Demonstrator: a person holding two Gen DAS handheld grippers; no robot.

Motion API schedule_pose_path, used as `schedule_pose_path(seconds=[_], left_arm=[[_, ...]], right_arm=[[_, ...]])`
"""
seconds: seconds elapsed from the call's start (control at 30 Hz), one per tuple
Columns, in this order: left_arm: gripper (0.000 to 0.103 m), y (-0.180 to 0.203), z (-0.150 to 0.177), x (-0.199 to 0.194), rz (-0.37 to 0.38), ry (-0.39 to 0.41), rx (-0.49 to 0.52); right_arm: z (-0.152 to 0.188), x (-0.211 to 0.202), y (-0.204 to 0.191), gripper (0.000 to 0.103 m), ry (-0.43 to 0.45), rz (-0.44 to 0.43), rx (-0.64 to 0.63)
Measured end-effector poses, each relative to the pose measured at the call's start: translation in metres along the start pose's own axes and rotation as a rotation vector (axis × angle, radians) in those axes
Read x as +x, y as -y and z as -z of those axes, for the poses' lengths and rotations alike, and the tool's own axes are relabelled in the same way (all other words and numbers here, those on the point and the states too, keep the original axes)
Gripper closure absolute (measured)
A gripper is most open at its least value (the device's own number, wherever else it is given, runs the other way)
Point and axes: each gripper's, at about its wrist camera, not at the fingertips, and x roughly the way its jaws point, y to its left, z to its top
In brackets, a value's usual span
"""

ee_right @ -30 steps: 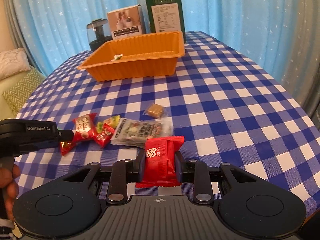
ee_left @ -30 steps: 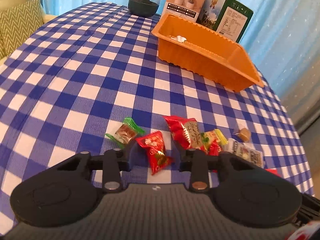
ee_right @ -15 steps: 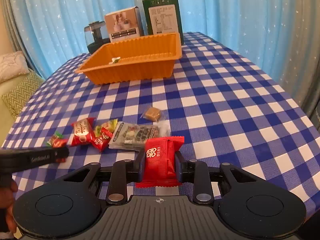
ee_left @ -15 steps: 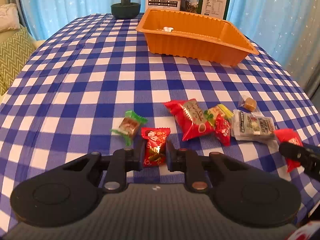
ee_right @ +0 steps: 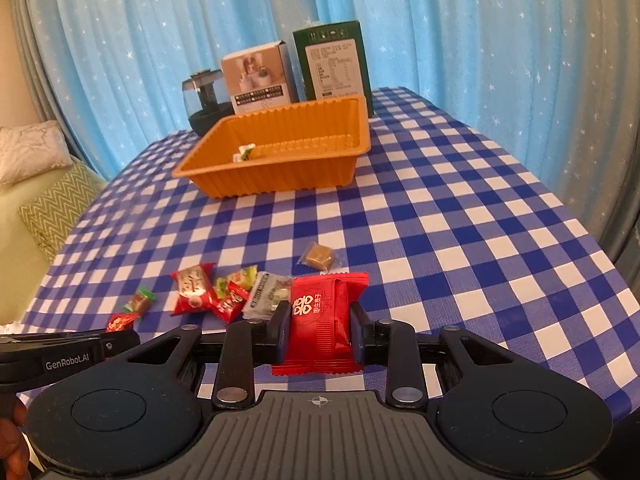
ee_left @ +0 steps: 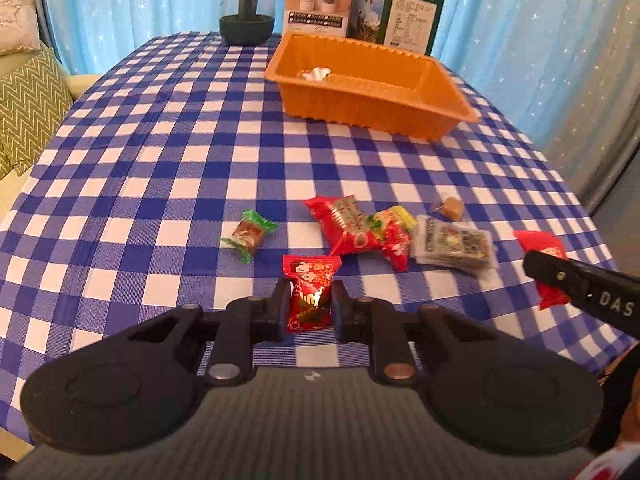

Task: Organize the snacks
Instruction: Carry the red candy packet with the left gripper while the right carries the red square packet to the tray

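Note:
My left gripper [ee_left: 310, 304] is shut on a small red candy [ee_left: 310, 292], held just above the checked cloth. My right gripper [ee_right: 320, 322] is shut on a larger red snack packet [ee_right: 320, 320], also lifted off the table. An orange tray [ee_left: 372, 98] [ee_right: 256, 180] stands at the far end with one small white wrapped sweet [ee_left: 316, 74] inside. Loose snacks lie between: a green-wrapped candy [ee_left: 248, 234], a red packet [ee_left: 346, 226], a yellow-green sweet [ee_left: 390, 218], a grey printed packet [ee_left: 454, 246] and a brown caramel [ee_left: 450, 206].
Behind the tray stand a dark glass jar [ee_left: 247, 14], a beige box [ee_left: 320, 4] and a green box [ee_left: 402, 14]. Blue starred curtains hang behind the round table. A cushion with a zigzag pattern [ee_left: 28, 108] lies on a sofa at the left.
My left gripper closed on the small red candy and lifted it off the cloth, rolling level. My right gripper rose slightly, still gripping the red packet.

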Motion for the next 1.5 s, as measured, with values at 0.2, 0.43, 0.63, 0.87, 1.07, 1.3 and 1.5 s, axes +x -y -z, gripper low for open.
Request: schedule_pose_path(seconds=[0.2, 0.43, 0.63, 0.87, 1.07, 1.3, 1.5], left_arm=[[0.085, 0.009, -0.006, -0.016, 0.019, 0.022, 0.010], [0.085, 0.016, -0.011, -0.026, 0.040, 0.038, 0.017], [0.085, 0.021, -0.016, -0.030, 0.065, 0.050, 0.021], [0.085, 0.030, -0.026, -0.027, 0.090, 0.053, 0.029], [0.085, 0.034, -0.039, -0.024, 0.111, 0.065, 0.043], [0.085, 0.038, -0.060, -0.017, 0.122, 0.085, 0.065], [0.085, 0.037, -0.090, -0.009, 0.140, 0.109, 0.077]], right_arm=[[-0.005, -0.012, -0.002, 0.073, 0.018, -0.012, -0.005], [-0.010, -0.021, -0.001, 0.073, 0.027, -0.018, -0.006], [-0.014, -0.022, 0.000, 0.073, 0.022, -0.030, -0.014], [-0.020, -0.018, 0.003, 0.073, 0.012, -0.031, -0.016], [-0.030, -0.014, 0.010, 0.073, 0.023, -0.017, -0.017], [-0.050, -0.007, 0.013, 0.072, 0.035, -0.023, -0.028], [-0.073, 0.006, 0.014, 0.072, 0.041, -0.038, -0.026]])
